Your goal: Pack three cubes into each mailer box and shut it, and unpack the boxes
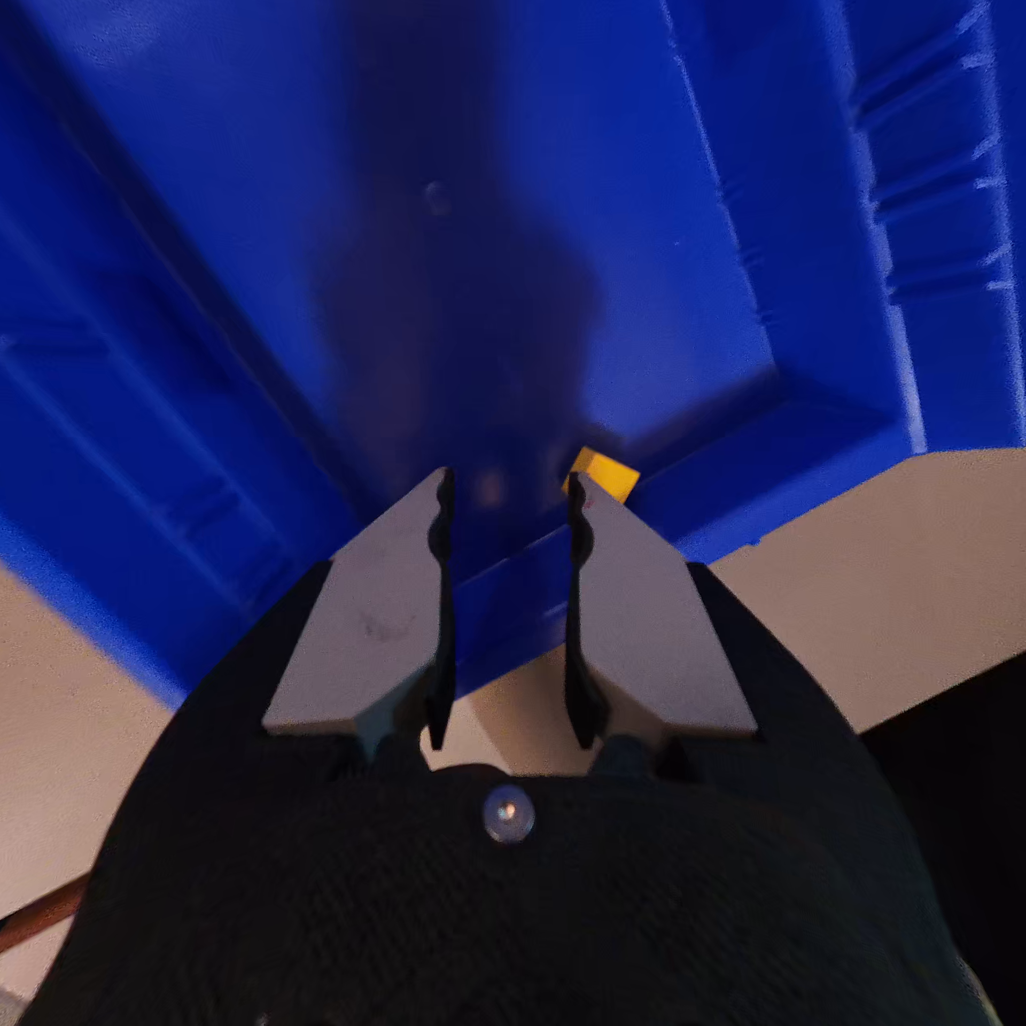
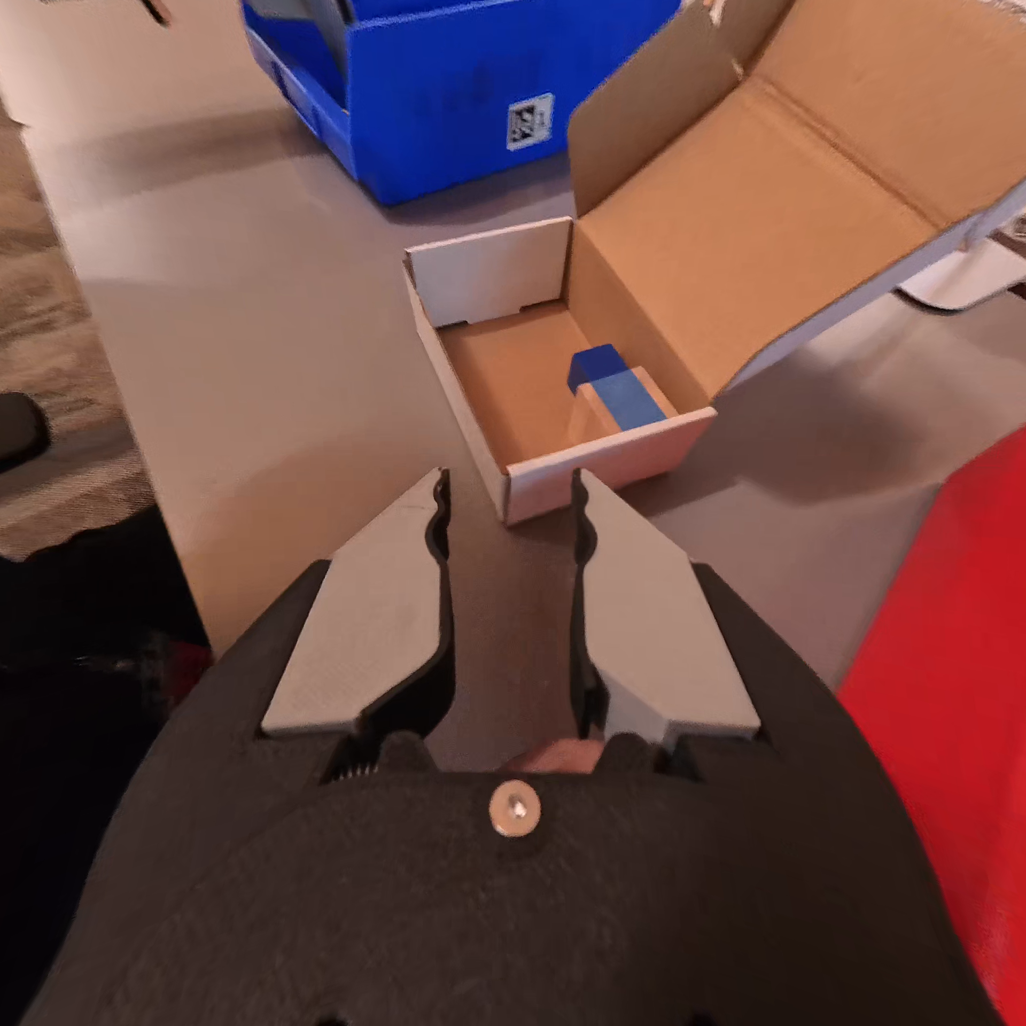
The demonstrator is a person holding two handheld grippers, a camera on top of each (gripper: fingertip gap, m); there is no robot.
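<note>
Left gripper (image 1: 508, 477) open, empty, tips inside blue bin (image 1: 388, 222); yellow cube (image 1: 602, 472) on bin floor just beside right fingertip, at 1 o'clock, near bin corner. Right gripper (image 2: 511, 480) open, empty, above table (image 2: 250, 361); open mailer box (image 2: 555, 477) at 12–1 o'clock, long axis toward 11, lid up at 2. Blue cube (image 2: 616, 383) inside, by hinge wall

Both the left gripper (image 1: 506, 477) and the right gripper (image 2: 509, 478) share one build: a broad matte-black textured body, a shiny round screw at its centre, and two pale grey angular fingers (image 1: 383, 588) lined with wavy black rubber pads (image 2: 441, 533) along their inner edges.
</note>
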